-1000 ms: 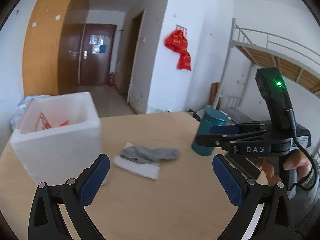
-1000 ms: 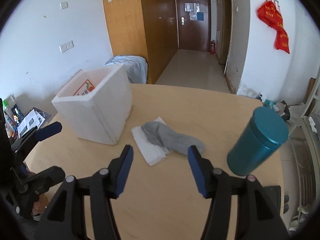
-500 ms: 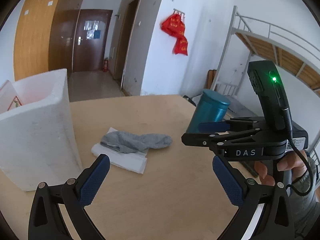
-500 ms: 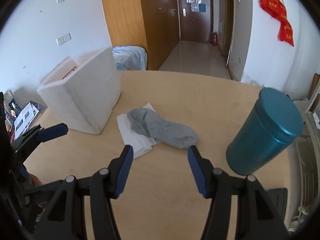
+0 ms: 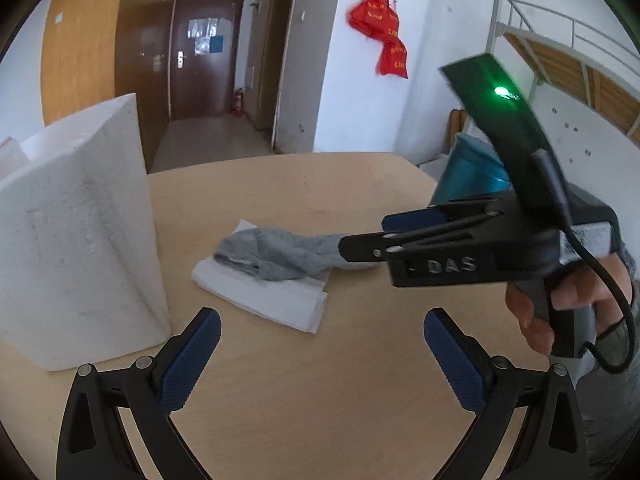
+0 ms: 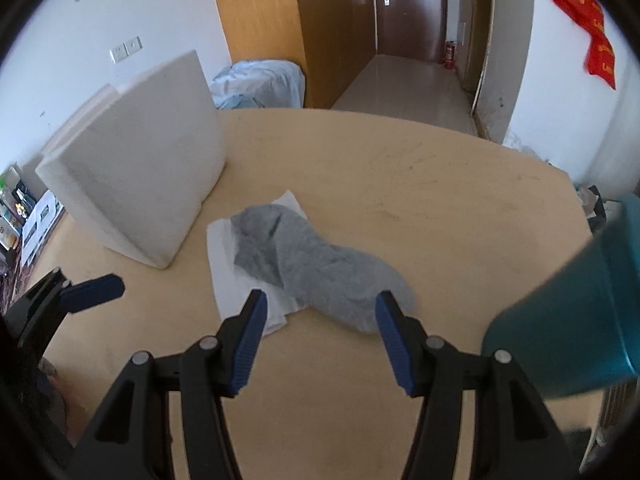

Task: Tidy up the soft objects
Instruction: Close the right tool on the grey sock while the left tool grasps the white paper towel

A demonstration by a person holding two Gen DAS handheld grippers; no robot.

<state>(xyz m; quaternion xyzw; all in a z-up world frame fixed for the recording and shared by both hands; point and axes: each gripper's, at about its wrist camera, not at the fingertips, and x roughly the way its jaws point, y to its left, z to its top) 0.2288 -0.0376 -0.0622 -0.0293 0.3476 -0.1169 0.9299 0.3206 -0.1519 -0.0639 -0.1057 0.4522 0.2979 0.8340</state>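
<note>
A grey sock (image 6: 308, 262) lies across a folded white cloth (image 6: 224, 248) on the wooden table (image 6: 400, 184). My right gripper (image 6: 320, 316) hovers open just above the sock's near end, nothing between its blue pads. From the left wrist, the sock (image 5: 280, 254) and cloth (image 5: 272, 300) lie ahead of my left gripper (image 5: 320, 340), which is open and empty. The right gripper (image 5: 364, 240) reaches in from the right over the sock's toe, held by a hand (image 5: 560, 300).
A white foam box (image 6: 140, 196) stands left of the cloth, close to it. A teal canister (image 6: 572, 320) stands at the right near the table edge. The left gripper's fingers (image 6: 92, 290) show at the lower left in the right wrist view.
Both grippers have come down and forward toward the sock. The sock, cloth and box look larger now. Both jaws stay at the same width.
</note>
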